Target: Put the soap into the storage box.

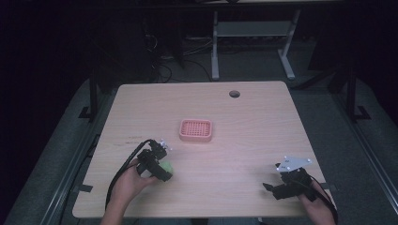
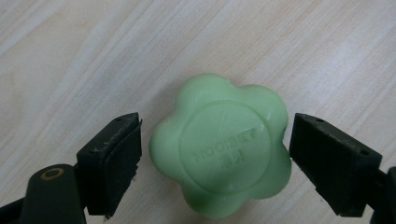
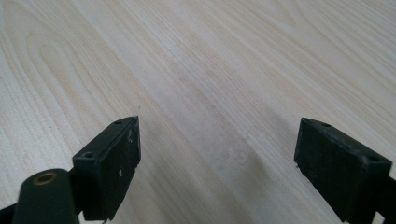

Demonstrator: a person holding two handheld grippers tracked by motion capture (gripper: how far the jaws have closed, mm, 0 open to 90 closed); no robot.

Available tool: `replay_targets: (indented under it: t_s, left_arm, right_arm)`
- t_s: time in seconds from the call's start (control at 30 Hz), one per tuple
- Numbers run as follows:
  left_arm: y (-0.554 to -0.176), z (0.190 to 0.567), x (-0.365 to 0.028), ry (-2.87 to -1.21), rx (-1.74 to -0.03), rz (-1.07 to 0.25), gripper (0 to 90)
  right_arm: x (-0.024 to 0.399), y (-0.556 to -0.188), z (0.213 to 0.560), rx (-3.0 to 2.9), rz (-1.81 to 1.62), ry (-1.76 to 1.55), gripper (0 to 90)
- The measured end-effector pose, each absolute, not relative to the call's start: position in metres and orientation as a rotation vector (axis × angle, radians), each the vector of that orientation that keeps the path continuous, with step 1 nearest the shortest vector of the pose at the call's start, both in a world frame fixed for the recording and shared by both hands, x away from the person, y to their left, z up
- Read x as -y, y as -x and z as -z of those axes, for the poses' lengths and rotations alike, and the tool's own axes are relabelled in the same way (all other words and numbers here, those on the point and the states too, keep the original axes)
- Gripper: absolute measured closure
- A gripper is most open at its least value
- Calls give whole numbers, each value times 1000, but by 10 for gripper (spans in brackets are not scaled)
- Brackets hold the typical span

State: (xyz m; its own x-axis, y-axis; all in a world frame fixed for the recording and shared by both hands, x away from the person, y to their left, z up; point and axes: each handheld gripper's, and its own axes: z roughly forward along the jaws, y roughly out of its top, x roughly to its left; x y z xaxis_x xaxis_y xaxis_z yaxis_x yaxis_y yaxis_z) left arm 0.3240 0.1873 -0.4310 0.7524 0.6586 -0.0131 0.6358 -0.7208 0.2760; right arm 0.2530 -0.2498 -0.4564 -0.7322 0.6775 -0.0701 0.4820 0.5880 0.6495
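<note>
soap [image 2: 219, 147]: green flower bar, flat on table [image 1: 263, 136], near-left, w/ pink dish [image 1: 195, 130] beyond
left gripper [image 2: 215, 161]: jaws spread, straddling soap, small gaps both sides
tip: centre, squeeze across lobes, slowly
right gripper [image 3: 217, 163]: spread, idle

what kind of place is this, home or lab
Probably a lab or workshop set up for recording. A bare wooden desk with a cable hole stands in a dark room, loose cables lie on the floor behind it, and another desk frame stands further back.
</note>
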Motion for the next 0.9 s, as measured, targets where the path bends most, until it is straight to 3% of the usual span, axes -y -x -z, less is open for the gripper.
replay_targets:
  t_s: [0.9]
  left_arm:
    - [-325, 440, -183, -2713, -1031, -106, 254]
  right_arm:
    - [251, -253, 456, -2507, -891, -945, 140]
